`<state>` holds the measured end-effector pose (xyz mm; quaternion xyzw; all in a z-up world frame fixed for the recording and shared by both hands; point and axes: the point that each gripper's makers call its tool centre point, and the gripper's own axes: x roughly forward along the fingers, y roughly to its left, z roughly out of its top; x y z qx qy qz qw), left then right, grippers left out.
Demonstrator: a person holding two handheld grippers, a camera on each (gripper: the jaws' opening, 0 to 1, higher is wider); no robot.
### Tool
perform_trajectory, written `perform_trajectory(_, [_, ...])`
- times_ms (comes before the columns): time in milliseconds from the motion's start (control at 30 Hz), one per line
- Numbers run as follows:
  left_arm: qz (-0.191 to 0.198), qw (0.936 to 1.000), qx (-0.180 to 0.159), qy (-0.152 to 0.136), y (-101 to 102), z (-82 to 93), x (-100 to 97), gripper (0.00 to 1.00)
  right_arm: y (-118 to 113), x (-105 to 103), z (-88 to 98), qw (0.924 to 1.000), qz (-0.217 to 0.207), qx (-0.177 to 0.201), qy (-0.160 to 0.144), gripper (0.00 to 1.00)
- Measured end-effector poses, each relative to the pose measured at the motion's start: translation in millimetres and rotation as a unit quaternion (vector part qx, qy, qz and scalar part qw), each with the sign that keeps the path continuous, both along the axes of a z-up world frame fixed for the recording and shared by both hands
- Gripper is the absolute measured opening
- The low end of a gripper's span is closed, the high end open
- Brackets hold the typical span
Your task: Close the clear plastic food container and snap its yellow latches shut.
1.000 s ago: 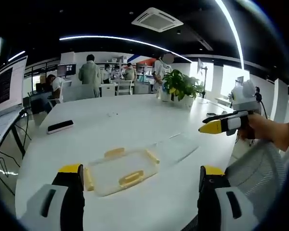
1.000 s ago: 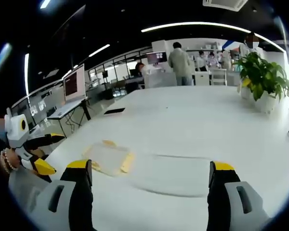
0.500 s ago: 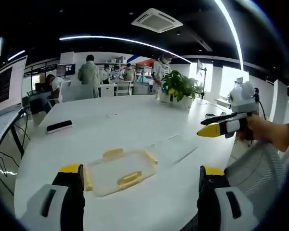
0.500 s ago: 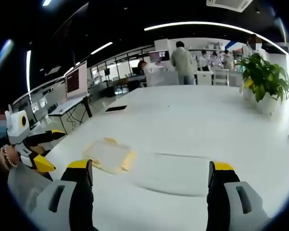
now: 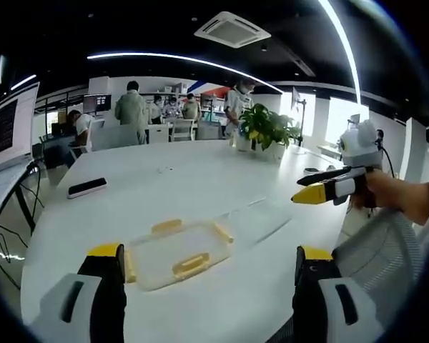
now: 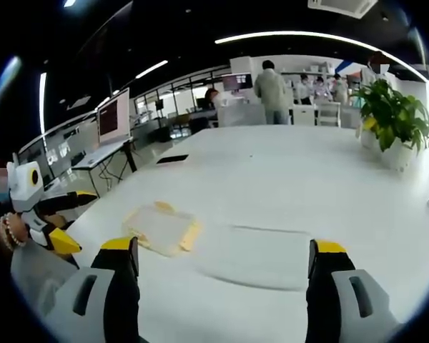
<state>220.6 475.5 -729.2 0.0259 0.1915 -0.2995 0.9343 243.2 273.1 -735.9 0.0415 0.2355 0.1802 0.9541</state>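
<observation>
Two hand-held grippers hover over a large white table (image 5: pixel 200 179), both with jaws spread wide and nothing between them. In the left gripper view, the left hand-held gripper (image 5: pixel 211 268) rises from the bottom of the frame, its yellow-tipped jaws flanking the clear plastic food container (image 5: pixel 177 251), which lies on the table at lower centre. Yellow latches (image 5: pixel 189 265) show along the container's edges, and a clear lid (image 5: pixel 261 220) lies flat just beside it, toward the right of the frame. The right hand-held gripper (image 5: pixel 329 189) enters at the right edge of that view, held in a hand (image 5: pixel 390 194) above the table's edge, well apart from the container. A dark phone (image 5: pixel 86 188) lies on the table at the left, and a potted plant (image 5: pixel 268 132) stands at the far side, upper centre right. In the right gripper view, the right hand-held gripper (image 6: pixel 218 268) frames the lid (image 6: pixel 261 254) at lower centre, with the container (image 6: pixel 161 229) left of centre. The left hand-held gripper (image 6: pixel 46 221) shows at the left edge. People stand around desks in the background.
</observation>
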Motion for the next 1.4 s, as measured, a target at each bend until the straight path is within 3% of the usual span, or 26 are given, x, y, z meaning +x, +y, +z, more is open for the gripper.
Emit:
perform_trajectory(833, [0.002,1.0,-0.006,0.002,1,2.5,1.1,0.97,-1,1,1.3,1.0,0.001,0.001,0.0,0.95])
perform_trajectory(1300, [0.015,0.9997,0.007,-0.016,40,12.2,14.7,0.98,16,-4,3.9,0.9987,0.039,0.033,0.01,0.94])
perform_trajectory(1400, [0.014,0.9998,0.009,-0.006,51,10.3,19.9,0.98,21,-2,6.2,0.9972,0.073,0.007,0.008,0.94])
